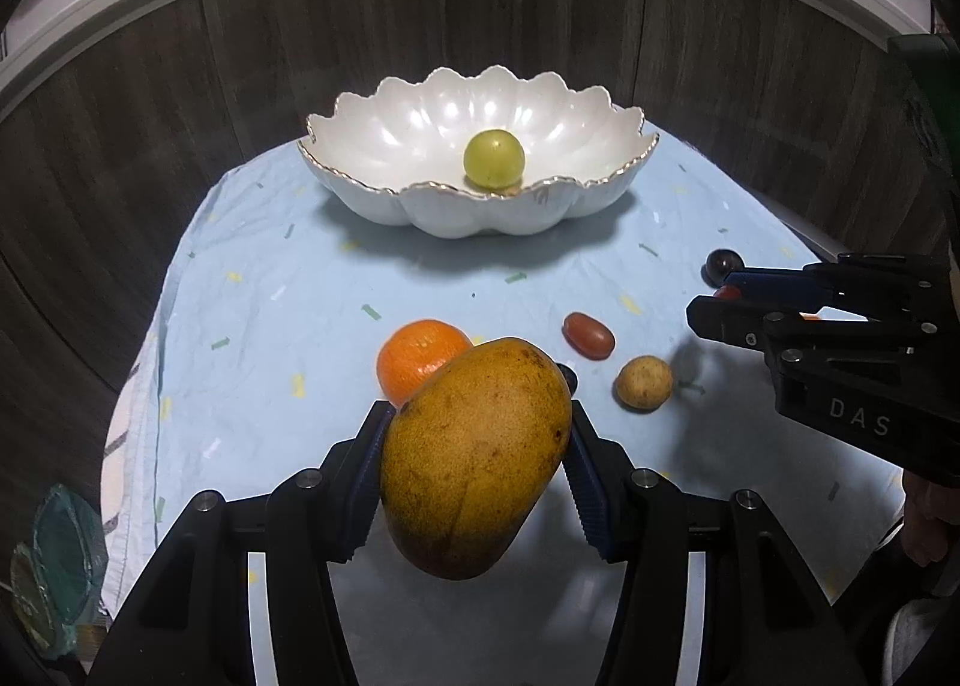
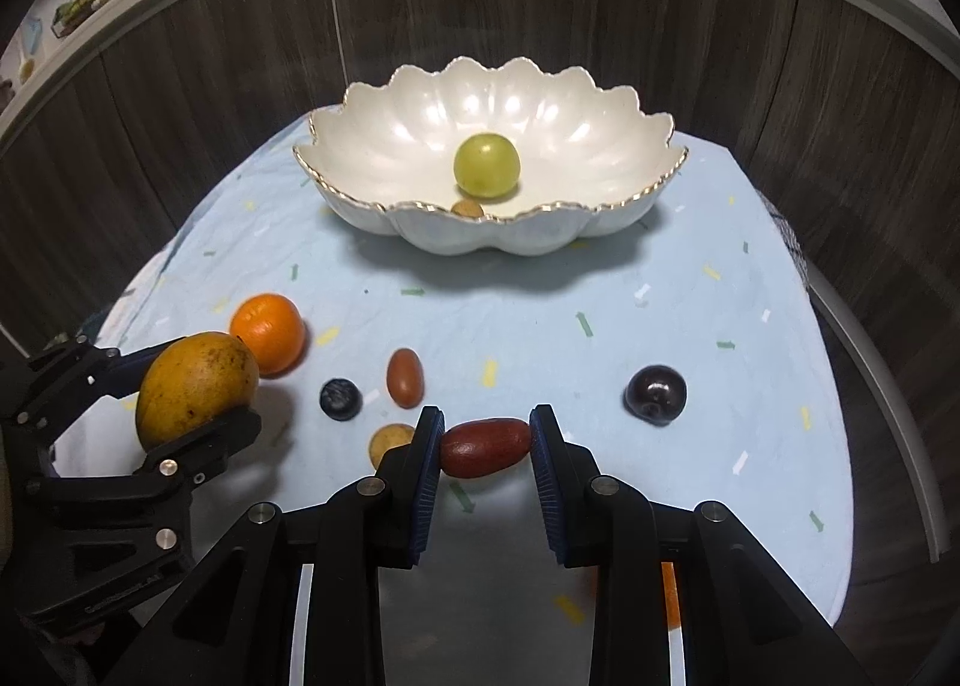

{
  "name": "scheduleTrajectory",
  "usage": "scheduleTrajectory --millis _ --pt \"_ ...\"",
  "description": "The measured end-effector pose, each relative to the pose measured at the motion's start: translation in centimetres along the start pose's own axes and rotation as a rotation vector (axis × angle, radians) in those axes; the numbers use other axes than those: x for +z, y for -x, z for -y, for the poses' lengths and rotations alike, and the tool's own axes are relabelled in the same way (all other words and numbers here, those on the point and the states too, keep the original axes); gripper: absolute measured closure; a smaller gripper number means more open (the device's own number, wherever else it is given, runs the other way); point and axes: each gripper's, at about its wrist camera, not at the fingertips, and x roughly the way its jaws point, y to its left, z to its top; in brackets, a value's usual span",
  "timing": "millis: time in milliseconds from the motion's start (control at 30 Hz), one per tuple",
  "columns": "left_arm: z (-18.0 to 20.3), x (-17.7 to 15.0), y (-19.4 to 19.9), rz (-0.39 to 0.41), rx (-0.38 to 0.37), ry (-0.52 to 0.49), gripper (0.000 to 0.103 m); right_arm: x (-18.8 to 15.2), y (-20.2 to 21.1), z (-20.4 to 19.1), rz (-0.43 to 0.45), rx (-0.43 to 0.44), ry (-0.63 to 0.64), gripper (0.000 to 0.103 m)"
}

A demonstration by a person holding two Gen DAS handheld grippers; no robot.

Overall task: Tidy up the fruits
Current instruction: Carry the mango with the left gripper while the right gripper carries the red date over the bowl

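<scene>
Fruits lie scattered on a pale blue cloth (image 2: 600,290) with confetti print, spread over a round table before dark wood panels.

Bowl (image 2: 420,233): white, scalloped, gilt rim, at the far centre of the cloth. It holds a round green fruit (image 2: 486,165) and a small tan fruit (image 2: 467,208) just near of it, half hidden behind the rim.

Mango (image 1: 474,458): the largest fruit, yellow-orange with dark speckling. It is pinched across its width between the pads of the left gripper (image 1: 477,464) and held clear of the cloth at the near left. In the left wrist view its long axis runs from near-left to far-right, with the narrower end nearest the camera.

Orange (image 2: 267,333): on the cloth, just beyond the mango.

Dark plum (image 2: 655,393): on the cloth at the right, well apart from the rest.

Red oblong fruit (image 2: 486,448): clamped end to end by the right gripper (image 2: 486,446), long axis running left to right, level between the pads. Whether it is clear of the cloth cannot be told.

Second red oblong fruit (image 2: 405,378): on the cloth, centre, long axis pointing roughly near to far.

Blueberry (image 2: 341,399): just left of it.

Small tan round fruit (image 2: 387,442): near of the blueberry, partly hidden behind the right gripper's left finger.
</scene>
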Motion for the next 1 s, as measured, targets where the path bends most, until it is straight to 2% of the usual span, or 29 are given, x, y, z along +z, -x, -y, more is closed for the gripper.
scheduleTrajectory --millis 467,1000 --pt "-0.8 3.0 1.7 0.059 0.018 0.02 0.049 2.4 2.7 -0.2 0.073 -0.004 0.004 0.072" --pt "-1.8 8.4 1.4 0.102 0.035 0.044 0.049 7.3 3.9 1.2 0.157 -0.032 -0.003 0.072"
